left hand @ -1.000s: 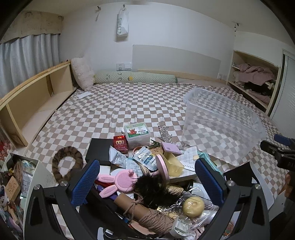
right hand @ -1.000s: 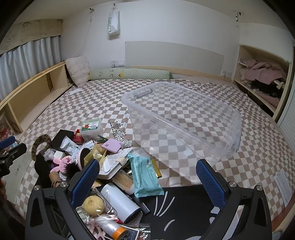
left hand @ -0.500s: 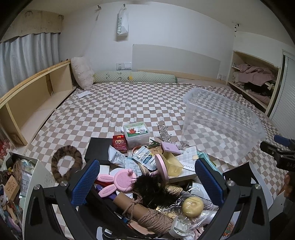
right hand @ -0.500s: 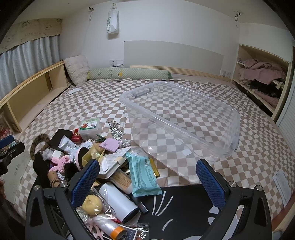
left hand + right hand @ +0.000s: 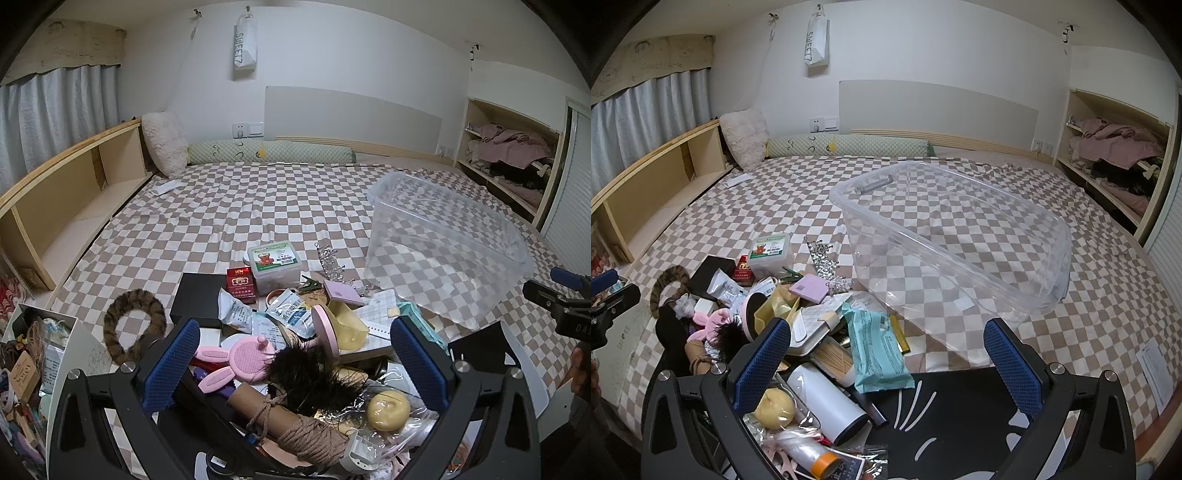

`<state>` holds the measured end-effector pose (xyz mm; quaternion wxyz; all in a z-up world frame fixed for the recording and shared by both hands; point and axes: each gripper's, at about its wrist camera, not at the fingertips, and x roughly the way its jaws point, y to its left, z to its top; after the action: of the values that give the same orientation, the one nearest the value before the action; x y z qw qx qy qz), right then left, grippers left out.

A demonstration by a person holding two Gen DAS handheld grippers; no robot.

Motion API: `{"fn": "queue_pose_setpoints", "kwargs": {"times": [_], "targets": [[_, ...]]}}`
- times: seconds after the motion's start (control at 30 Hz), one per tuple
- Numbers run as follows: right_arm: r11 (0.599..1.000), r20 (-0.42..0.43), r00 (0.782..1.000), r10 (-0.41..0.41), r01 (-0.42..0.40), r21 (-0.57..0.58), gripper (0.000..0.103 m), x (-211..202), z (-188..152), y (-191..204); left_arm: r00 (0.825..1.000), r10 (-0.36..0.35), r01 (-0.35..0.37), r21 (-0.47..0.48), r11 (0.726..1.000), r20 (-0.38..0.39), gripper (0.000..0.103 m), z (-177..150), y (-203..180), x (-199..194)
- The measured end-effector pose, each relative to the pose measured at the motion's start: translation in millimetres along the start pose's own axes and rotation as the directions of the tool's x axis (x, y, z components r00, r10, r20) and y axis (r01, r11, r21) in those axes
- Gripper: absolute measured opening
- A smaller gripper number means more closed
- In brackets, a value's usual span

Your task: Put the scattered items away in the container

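Barely anything has changed since a second ago, both views just drifted a touch. The left gripper (image 5: 295, 354) and right gripper (image 5: 886, 354) both hang spread wide, gripping nothing. The clear container (image 5: 953, 240) sits tilted on the checkered bed (image 5: 775, 192), right of the pile. A black feathery tuft (image 5: 306, 373) covers part of the pink bunny brush (image 5: 240, 356); the pile's near edge is cut off. A teal packet (image 5: 875, 347) lies nearest the container.

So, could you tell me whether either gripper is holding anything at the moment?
Nothing is held: the left gripper and right gripper are both open above the clutter.
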<state>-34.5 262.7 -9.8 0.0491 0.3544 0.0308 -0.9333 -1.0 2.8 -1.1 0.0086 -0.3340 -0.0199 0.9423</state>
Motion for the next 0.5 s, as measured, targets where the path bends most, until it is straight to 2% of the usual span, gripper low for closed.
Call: {"fn": "queue_pose_setpoints", "kwargs": {"times": [0.5], "targets": [[1.0,-0.005,1.0,-0.004,0.004,-0.003,0.103,0.4,-0.2,1.5,1.0,-0.009,0.009,-0.006,1.0,-0.008,0.103,-1.2,3.4,0.2]]}}
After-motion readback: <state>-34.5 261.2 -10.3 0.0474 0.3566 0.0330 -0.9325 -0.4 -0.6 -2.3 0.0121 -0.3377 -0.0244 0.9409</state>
